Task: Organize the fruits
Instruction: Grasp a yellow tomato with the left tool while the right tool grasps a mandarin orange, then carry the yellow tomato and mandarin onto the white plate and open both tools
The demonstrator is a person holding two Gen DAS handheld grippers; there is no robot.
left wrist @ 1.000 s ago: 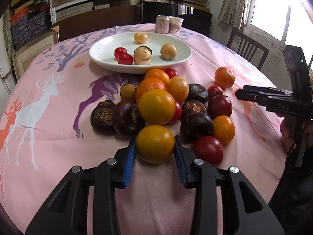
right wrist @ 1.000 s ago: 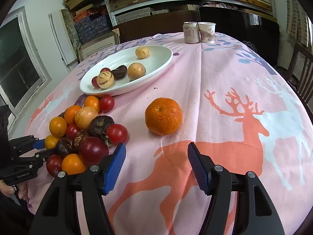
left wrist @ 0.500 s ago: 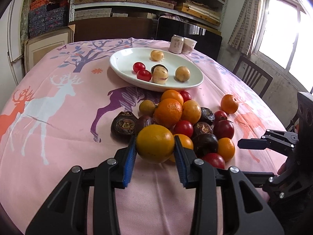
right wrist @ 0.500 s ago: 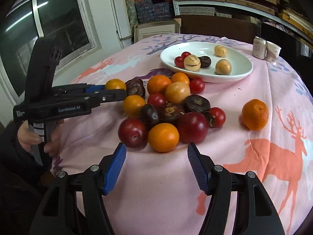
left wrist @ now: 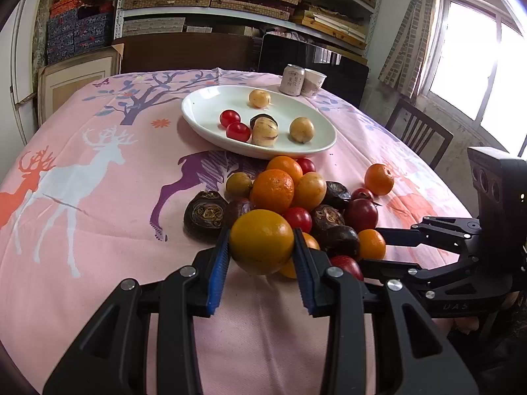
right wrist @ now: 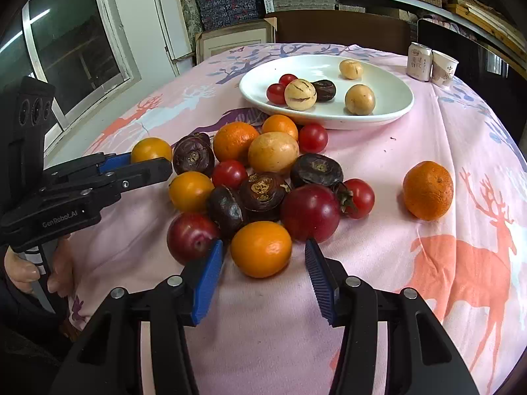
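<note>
My left gripper [left wrist: 260, 240] is shut on a yellow-orange fruit [left wrist: 262, 242] and holds it just over the near side of the fruit pile [left wrist: 296, 197]. From the right wrist view this left gripper [right wrist: 145, 164] comes in from the left with the same fruit [right wrist: 151, 149]. My right gripper [right wrist: 263, 256] is closing around an orange fruit [right wrist: 261, 248] at the pile's near edge. Small gaps still show between its blue pads [right wrist: 210, 270] and the fruit. A white oval plate [left wrist: 197, 112] behind the pile holds several small fruits.
One mandarin [right wrist: 427, 190] lies alone to the right of the pile. A drink can [left wrist: 293, 79] and a paper cup [left wrist: 313, 82] stand behind the plate. A wooden chair [left wrist: 418, 135] is beside the table. A person's hand [right wrist: 26, 270] grips the left tool.
My right gripper has swung left from the lone mandarin to the pile, and its jaws have narrowed around an orange fruit. The left gripper keeps its fruit and has tilted slightly.
</note>
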